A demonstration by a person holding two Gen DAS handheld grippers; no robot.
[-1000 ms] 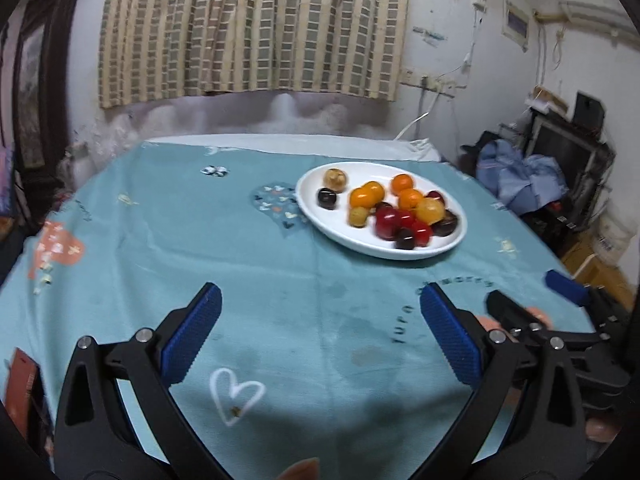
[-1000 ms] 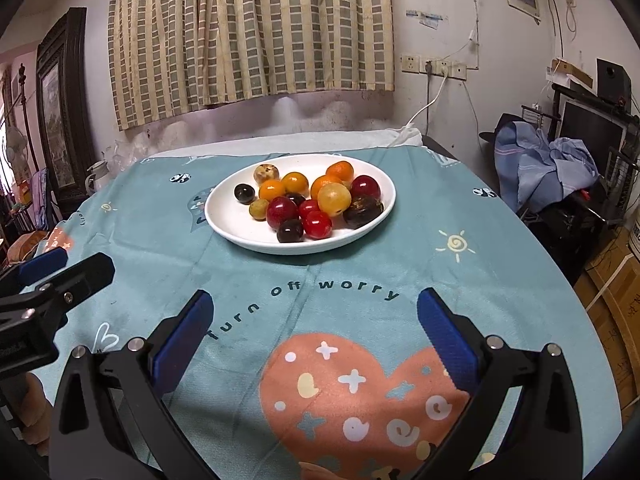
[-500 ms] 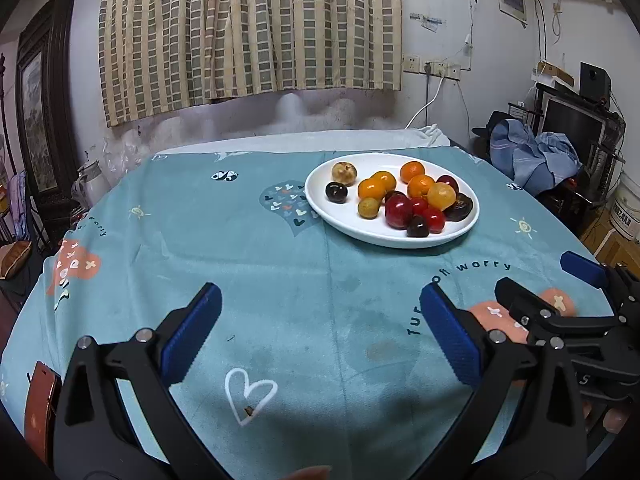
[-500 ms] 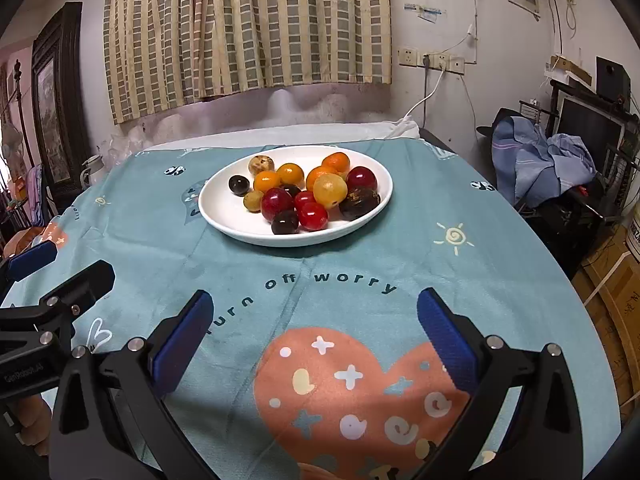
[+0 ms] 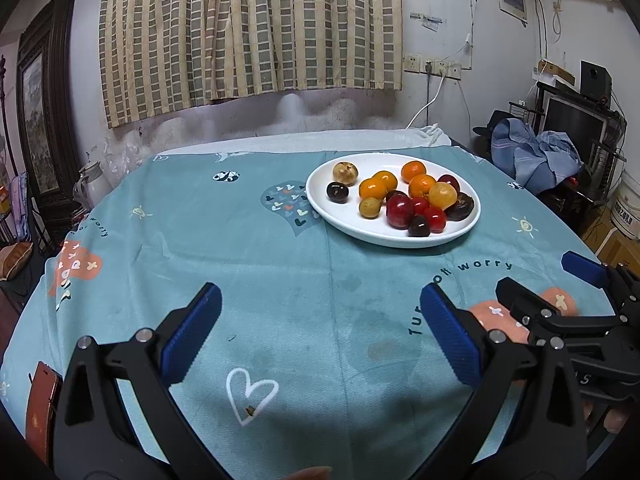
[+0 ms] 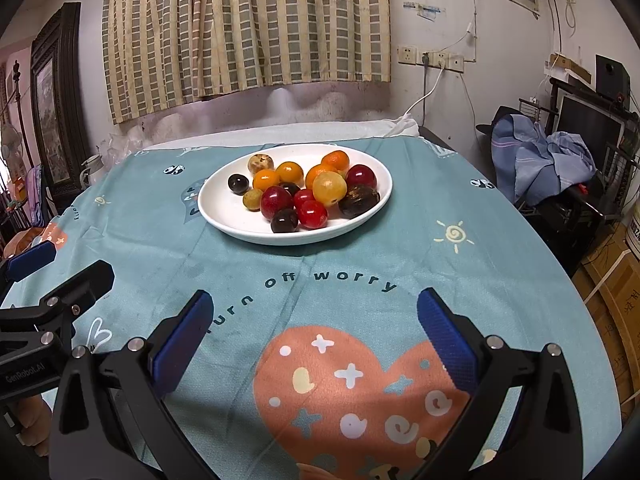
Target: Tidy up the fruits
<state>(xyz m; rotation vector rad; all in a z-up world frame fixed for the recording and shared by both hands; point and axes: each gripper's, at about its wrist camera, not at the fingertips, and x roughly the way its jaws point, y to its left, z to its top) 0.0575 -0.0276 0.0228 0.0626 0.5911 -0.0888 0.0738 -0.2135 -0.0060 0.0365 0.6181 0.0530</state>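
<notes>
Both the left gripper (image 5: 320, 334) and right gripper (image 6: 312, 334) are wide apart, empty; reach slowly for one round fruit on the white oval plate (image 6: 224, 216).

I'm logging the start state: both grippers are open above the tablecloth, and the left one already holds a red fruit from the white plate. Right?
Not quite. The left gripper holds nothing; the left wrist view shows only tablecloth between its open fingers. All fruit lies on the white plate. The right gripper is open too.

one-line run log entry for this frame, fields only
phase: pre-grasp | left gripper: open, empty | right gripper: open, empty | fruits: all on white plate | tablecloth: nothing else on it
</notes>
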